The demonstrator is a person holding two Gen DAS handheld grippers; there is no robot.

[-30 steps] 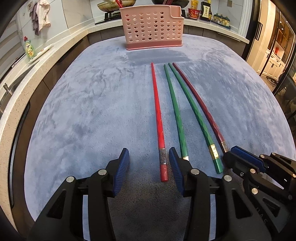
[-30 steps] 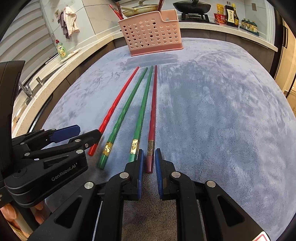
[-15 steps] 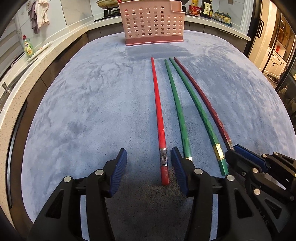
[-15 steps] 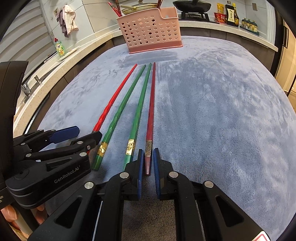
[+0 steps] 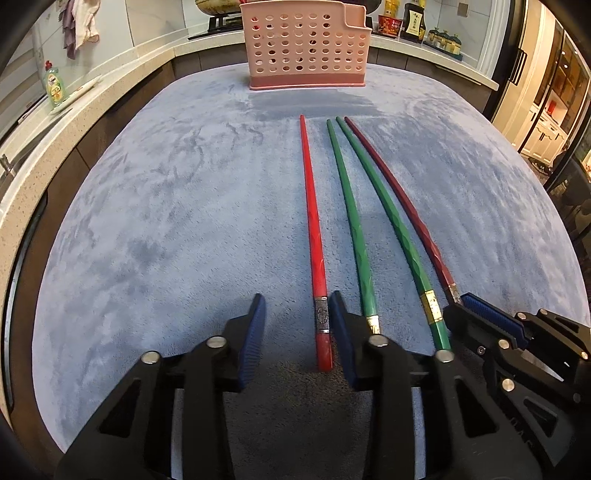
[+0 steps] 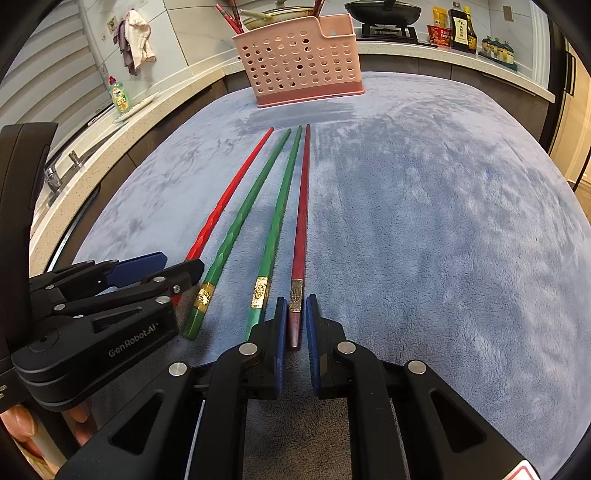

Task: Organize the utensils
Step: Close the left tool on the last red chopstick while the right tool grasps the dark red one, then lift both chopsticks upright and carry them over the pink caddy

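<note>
Four chopsticks lie side by side on a blue-grey cloth, pointing at a pink perforated basket at the far end. My left gripper straddles the thick end of the red chopstick. Its jaws are closing, the right pad is beside the stick and the left pad is still apart from it. My right gripper is shut on the thick end of the dark red chopstick. Two green chopsticks lie between those two.
The basket holds several chopsticks. A stone counter runs along the left with a dish soap bottle and a tap. A stove with pans and sauce bottles stand behind. A person's fingers hold the left gripper.
The left jaws have narrowed around the red chopstick's end. The right jaws stay tight on the dark red chopstick. All chopsticks lie where they were.
</note>
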